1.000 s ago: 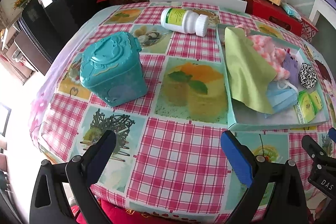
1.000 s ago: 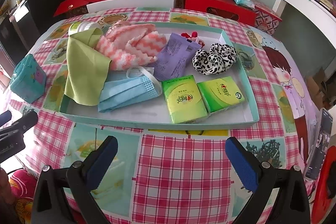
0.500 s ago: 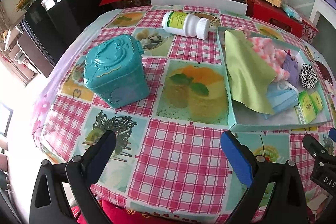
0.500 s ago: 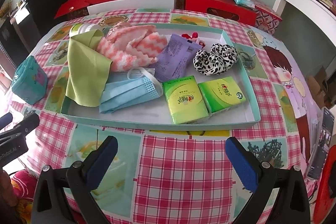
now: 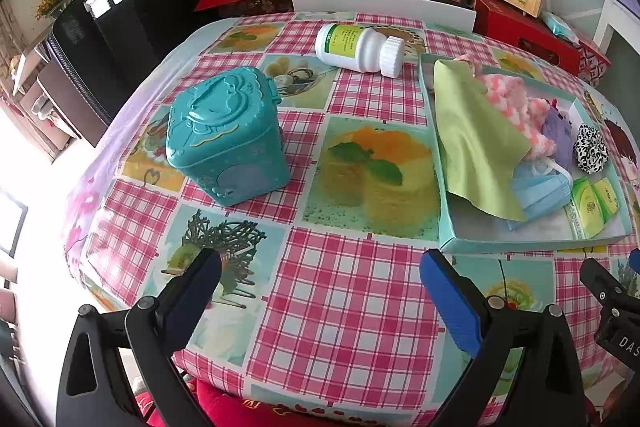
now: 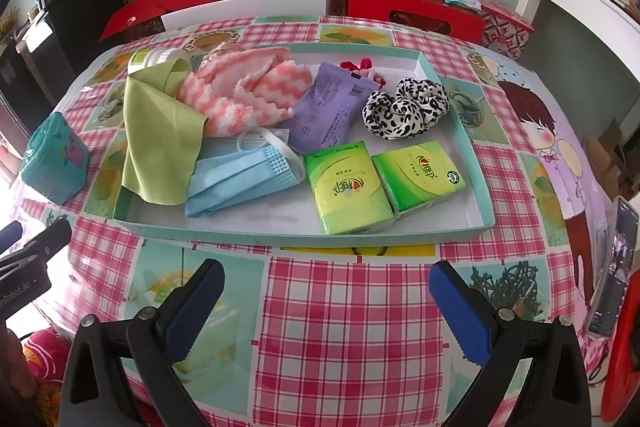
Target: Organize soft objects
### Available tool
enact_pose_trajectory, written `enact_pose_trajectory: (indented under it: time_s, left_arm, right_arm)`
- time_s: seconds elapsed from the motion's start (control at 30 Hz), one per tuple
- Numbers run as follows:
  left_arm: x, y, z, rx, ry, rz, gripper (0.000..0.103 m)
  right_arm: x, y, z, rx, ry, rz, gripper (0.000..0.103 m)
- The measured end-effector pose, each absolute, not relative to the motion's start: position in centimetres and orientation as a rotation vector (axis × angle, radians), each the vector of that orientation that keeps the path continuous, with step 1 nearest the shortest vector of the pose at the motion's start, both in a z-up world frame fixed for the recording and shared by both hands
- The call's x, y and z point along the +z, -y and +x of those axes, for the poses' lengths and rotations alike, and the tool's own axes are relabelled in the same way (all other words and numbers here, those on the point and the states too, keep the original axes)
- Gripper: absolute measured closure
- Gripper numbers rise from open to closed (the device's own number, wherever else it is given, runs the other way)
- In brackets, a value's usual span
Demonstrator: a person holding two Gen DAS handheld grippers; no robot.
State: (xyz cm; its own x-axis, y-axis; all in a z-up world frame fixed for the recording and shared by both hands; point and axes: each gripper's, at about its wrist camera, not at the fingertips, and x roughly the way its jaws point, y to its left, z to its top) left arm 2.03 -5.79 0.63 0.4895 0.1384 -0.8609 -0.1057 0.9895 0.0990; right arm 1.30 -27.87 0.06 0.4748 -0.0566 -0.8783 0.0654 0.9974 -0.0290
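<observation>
A shallow teal tray (image 6: 280, 237) (image 5: 520, 245) holds a green cloth (image 6: 156, 143) (image 5: 472, 143), a pink-and-white fuzzy cloth (image 6: 248, 91), blue face masks (image 6: 240, 179), a purple packet (image 6: 328, 111), a spotted scrunchie (image 6: 404, 107) and two green tissue packs (image 6: 384, 183). My left gripper (image 5: 320, 291) is open and empty over the table's near edge, left of the tray. My right gripper (image 6: 326, 299) is open and empty in front of the tray.
A teal lidded box (image 5: 228, 135) stands left of the tray. A white bottle (image 5: 360, 49) lies on its side at the back. Red boxes (image 6: 412, 17) and a white chair back (image 5: 380, 7) stand beyond the table. A phone (image 6: 616, 267) lies at the right edge.
Both grippers have drawn back slightly and stayed open. No object has moved.
</observation>
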Motion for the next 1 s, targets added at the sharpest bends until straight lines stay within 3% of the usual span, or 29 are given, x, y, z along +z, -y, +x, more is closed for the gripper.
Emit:
enact_pose_trajectory:
  time_s: [1.0]
  left_arm:
    - [0.67,5.89,1.8,0.153,-1.036,0.048,0.004]
  right_arm:
    - [-0.02,27.71,1.31,-0.074,-1.078,-0.001,0.0]
